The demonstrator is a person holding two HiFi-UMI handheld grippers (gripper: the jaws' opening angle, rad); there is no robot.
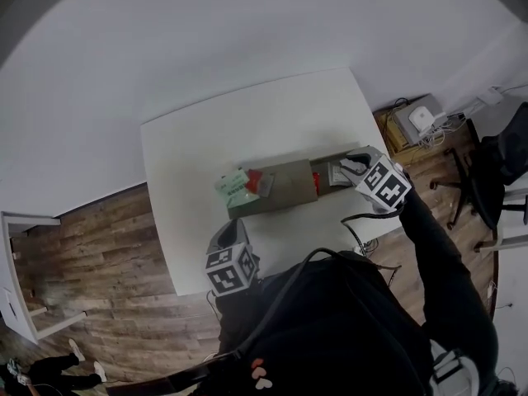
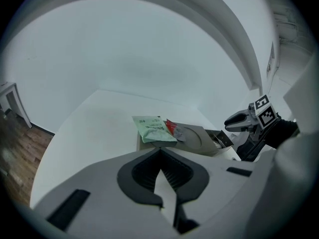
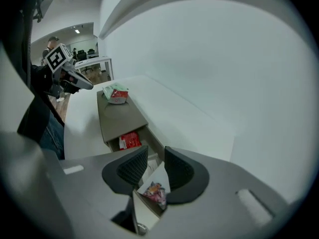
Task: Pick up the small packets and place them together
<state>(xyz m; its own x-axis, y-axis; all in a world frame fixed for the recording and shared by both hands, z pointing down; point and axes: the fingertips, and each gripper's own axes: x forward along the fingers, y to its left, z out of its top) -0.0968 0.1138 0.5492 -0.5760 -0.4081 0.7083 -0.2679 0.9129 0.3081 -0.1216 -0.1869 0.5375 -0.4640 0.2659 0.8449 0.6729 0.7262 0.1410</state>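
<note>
Black sleeve (image 1: 437, 254), black cable (image 1: 285, 299); grey left gripper (image 2: 159, 154) and right gripper (image 3: 156, 152), dark ribbed pads (image 3: 128, 166), black-and-white marker cubes (image 1: 231, 272).

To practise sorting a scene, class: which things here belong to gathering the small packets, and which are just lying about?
Job in hand: pale green flat packet; small red packet beside it; second red packet inside the open compartment; white packet with pink print; long brown cardboard box.
Lying about: black office chair; white device on the wooden stand.
</note>
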